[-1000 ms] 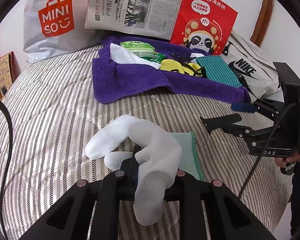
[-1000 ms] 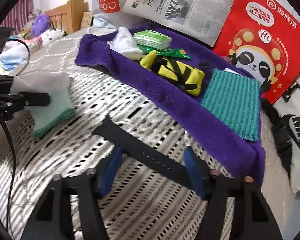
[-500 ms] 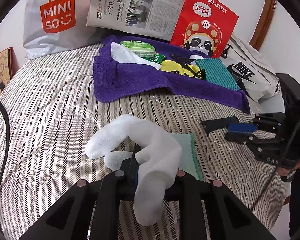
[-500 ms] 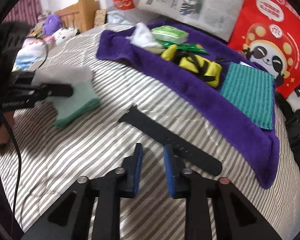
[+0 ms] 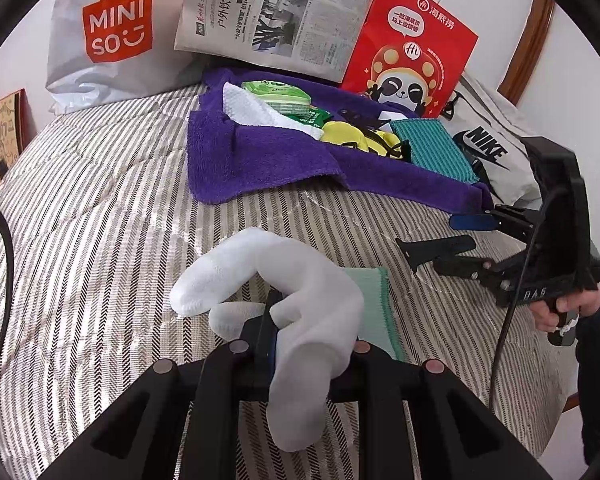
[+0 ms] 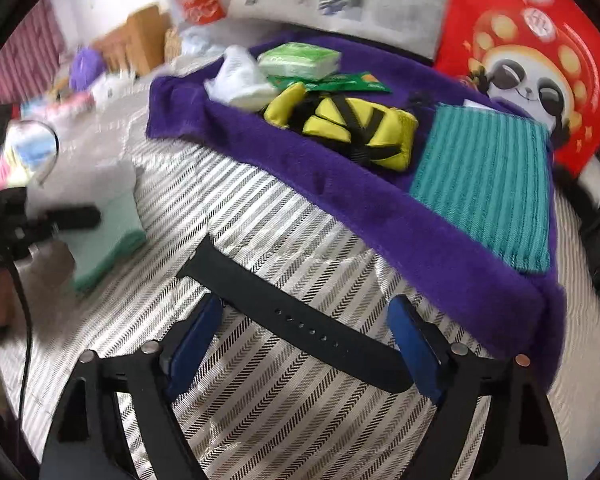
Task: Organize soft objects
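Observation:
My left gripper (image 5: 278,320) is shut on a white sock (image 5: 300,280), which droops over its fingers above a folded mint-green cloth (image 5: 374,300) on the striped bed. My right gripper (image 6: 306,336) has its jaws opening, blue pads wide apart on either side of a black strap (image 6: 300,320) that lies flat on the bedcover; the pads do not press on it. The left wrist view shows that gripper (image 5: 466,244) at the right with the strap (image 5: 436,248) between its fingers. Behind lies a purple towel (image 6: 380,216) bearing a yellow pouch (image 6: 360,128) and a teal cloth (image 6: 488,184).
A white cloth (image 6: 240,80) and a green tissue pack (image 6: 300,60) also rest on the towel. A Miniso bag (image 5: 112,32), a newspaper (image 5: 272,16), a red panda bag (image 5: 412,48) and a Nike bag (image 5: 492,148) line the back. The bed edge runs at the right.
The right gripper closed its jaws short of the strap, then opened them wide and moved forward, so they now straddle it. The left gripper and the sock stayed still.

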The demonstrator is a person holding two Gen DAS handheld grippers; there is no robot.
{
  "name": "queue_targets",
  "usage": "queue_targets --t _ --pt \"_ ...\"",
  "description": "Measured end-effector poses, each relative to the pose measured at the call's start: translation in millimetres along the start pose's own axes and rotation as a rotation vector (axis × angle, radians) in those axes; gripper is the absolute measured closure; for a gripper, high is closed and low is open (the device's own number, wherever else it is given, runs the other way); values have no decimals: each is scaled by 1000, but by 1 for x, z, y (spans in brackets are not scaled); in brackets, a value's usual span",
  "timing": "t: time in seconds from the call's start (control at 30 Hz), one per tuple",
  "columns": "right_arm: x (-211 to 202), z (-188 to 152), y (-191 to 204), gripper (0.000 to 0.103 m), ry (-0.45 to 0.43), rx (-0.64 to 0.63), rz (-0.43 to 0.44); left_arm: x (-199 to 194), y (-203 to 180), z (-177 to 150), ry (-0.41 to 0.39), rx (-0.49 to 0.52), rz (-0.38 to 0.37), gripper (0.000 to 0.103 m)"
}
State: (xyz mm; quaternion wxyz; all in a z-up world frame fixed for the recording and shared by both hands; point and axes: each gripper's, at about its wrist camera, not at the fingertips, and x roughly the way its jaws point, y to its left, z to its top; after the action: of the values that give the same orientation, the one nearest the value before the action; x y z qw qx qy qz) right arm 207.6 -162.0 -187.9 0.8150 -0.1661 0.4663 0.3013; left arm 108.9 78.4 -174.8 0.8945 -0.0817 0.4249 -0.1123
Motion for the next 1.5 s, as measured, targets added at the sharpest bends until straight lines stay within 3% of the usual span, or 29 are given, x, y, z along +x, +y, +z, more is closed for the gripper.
queue_targets --t 0.2,0.33,0.4,0.47,0.53,0.73,0.9,1.03,1.3,1.5 --pt "-16 -12 17 71 17 -17 4 0 -3 1 1 11 14 86" --pt "-23 -21 29 78 45 -33 28 0 -2 1 1 10 13 86" --pt "-27 -27 40 79 65 -57 49 1 -3 1 1 9 12 86" --pt "-27 -28 44 79 67 -60 16 0 -2 1 1 9 12 86" --pt "-25 -25 44 78 63 1 5 0 -2 1 1 9 12 86" --pt "-24 -31 50 77 -49 81 -61 0 -1 1 0 8 10 86" --pt "-16 -16 43 68 -62 118 -17 0 -1 1 -1 -1 1 86" --pt "-12 -11 51 81 -61 70 -40 0 0 1 -1 0 1 86" --pt "-40 -35 6 82 -65 449 -79 0 -1 0 -1 2 2 86" --pt "-31 -38 25 78 -31 376 -151 1 -3 0 0 13 11 86"
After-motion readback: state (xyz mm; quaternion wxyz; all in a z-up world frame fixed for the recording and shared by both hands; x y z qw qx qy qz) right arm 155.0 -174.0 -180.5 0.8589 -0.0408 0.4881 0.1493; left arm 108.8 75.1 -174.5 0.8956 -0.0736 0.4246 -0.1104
